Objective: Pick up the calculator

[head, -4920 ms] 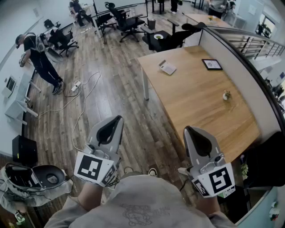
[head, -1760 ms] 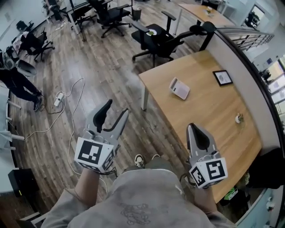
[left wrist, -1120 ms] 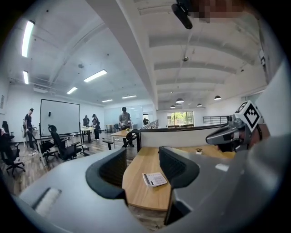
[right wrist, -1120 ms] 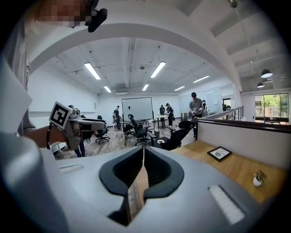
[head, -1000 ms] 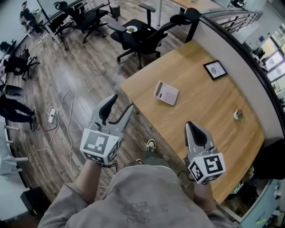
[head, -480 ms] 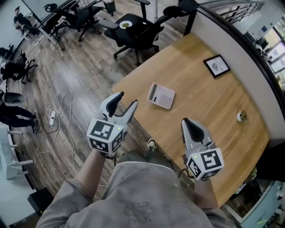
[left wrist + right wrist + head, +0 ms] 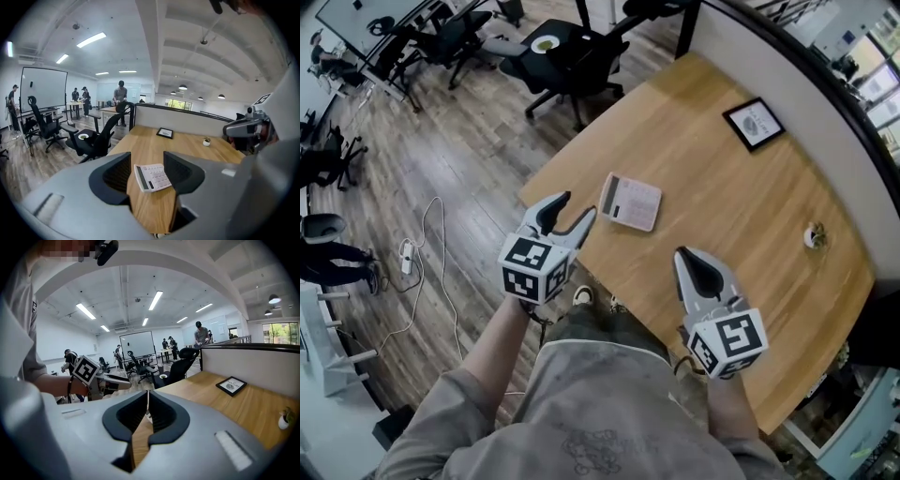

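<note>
A white calculator (image 7: 630, 201) lies flat on the wooden table (image 7: 722, 206), near its left corner. My left gripper (image 7: 571, 214) hovers open just left of it at the table's edge, nothing between its jaws. In the left gripper view the calculator (image 7: 152, 177) shows in the gap between the open jaws of the left gripper (image 7: 146, 172), a little ahead and untouched. My right gripper (image 7: 689, 265) is shut and empty above the table's near part, apart from the calculator. In the right gripper view the right gripper (image 7: 148, 409) has its jaws pressed together.
A framed picture (image 7: 753, 124) lies at the table's far side and a tiny potted plant (image 7: 814, 235) at the right. A partition wall (image 7: 825, 112) borders the table. Office chairs (image 7: 567, 52) stand beyond the corner. A cable and power strip (image 7: 405, 255) lie on the floor.
I have walked up to the table. The left gripper has dropped and moved toward the calculator, ending at the table's corner. The right gripper has come forward over the table, still shut.
</note>
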### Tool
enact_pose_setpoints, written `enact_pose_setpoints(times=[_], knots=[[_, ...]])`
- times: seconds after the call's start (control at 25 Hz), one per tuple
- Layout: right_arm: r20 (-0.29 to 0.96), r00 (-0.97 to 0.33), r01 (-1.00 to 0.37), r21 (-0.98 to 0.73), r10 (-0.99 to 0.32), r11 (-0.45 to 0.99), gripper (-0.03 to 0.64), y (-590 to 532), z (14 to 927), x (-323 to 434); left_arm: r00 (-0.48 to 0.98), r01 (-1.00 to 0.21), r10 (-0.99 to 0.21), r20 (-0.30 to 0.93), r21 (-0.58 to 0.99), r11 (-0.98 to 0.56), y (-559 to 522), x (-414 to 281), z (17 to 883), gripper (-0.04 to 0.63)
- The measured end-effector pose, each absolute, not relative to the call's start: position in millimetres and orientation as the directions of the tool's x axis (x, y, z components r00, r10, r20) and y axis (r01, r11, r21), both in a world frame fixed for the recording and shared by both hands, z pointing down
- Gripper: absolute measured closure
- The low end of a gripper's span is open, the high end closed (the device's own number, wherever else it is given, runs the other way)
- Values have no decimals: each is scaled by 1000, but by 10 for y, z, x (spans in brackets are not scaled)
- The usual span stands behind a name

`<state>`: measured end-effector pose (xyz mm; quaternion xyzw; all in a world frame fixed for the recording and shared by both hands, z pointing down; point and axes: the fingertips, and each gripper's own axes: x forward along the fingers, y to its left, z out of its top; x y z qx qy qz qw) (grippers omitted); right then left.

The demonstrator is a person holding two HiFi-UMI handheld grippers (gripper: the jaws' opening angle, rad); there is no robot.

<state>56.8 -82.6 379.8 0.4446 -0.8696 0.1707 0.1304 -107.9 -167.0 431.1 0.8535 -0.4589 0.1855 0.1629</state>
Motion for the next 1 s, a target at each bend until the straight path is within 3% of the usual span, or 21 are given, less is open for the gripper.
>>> enact_pose_setpoints(times=[1.0], knots=[[491, -558, -830, -309, -669, 465, 597, -1071, 4889, 384, 617, -786, -520, 590, 424, -450, -2274, -802, 5986, 374]])
